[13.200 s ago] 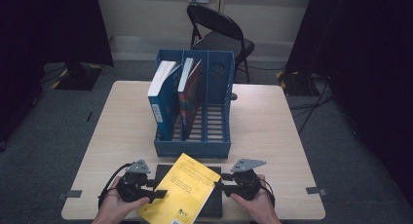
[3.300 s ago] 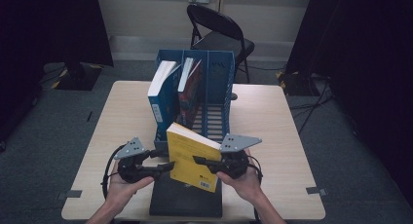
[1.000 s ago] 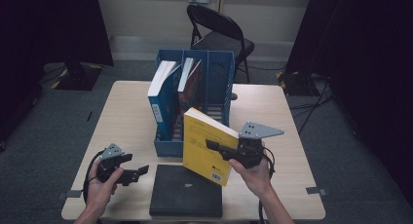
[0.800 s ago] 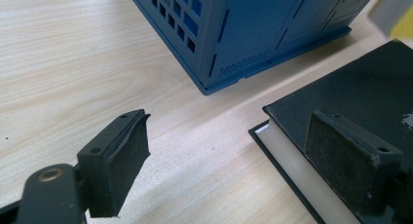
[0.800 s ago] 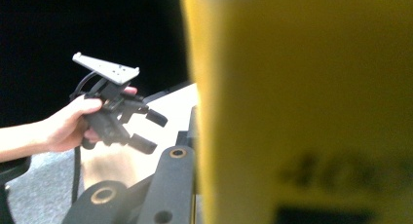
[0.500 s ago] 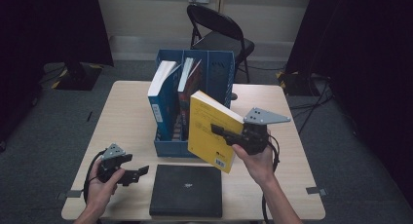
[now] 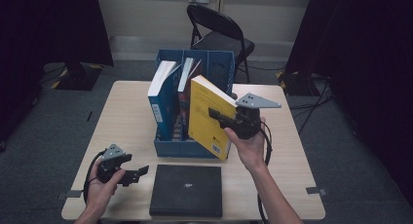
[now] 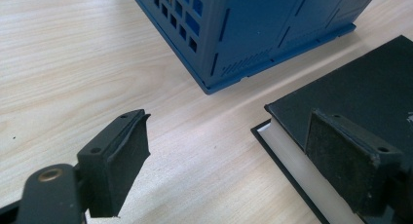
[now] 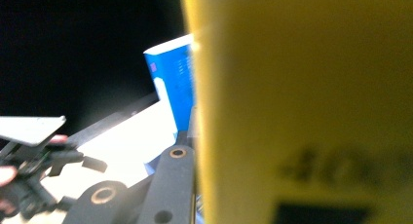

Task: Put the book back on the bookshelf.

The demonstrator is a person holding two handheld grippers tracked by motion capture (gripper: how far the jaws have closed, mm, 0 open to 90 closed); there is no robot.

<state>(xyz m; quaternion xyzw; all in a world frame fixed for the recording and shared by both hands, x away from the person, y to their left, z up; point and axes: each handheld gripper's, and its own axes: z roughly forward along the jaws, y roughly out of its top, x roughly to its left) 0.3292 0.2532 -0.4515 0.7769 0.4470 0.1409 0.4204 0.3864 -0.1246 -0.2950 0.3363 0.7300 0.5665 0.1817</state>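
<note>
My right gripper (image 7: 215, 114) is shut on a yellow book (image 7: 202, 124) and holds it upright and slightly tilted in the air. The book hangs over the front right part of the blue file rack (image 7: 195, 149). In the right gripper view the yellow book (image 9: 302, 102) is clamped beside one of the black fingers (image 9: 170, 185). A blue book (image 7: 163, 102) and a red book (image 7: 185, 100) stand in the rack's left slots. My left gripper (image 7: 136, 176) rests low at the table's front left, open and holding nothing. Its open gap (image 8: 234, 160) faces the corner of a black book (image 8: 360, 87).
The black book (image 7: 185, 190) lies flat at the table's front edge, just before the rack (image 8: 263, 34). Bare wooden table (image 7: 124, 121) spreads left and right of the rack. A folding chair (image 7: 219, 36) stands behind the table. Dark curtains flank the room.
The right gripper has lifted the yellow book and carried it away from the person, towards the rack. The left gripper has stayed where it was.
</note>
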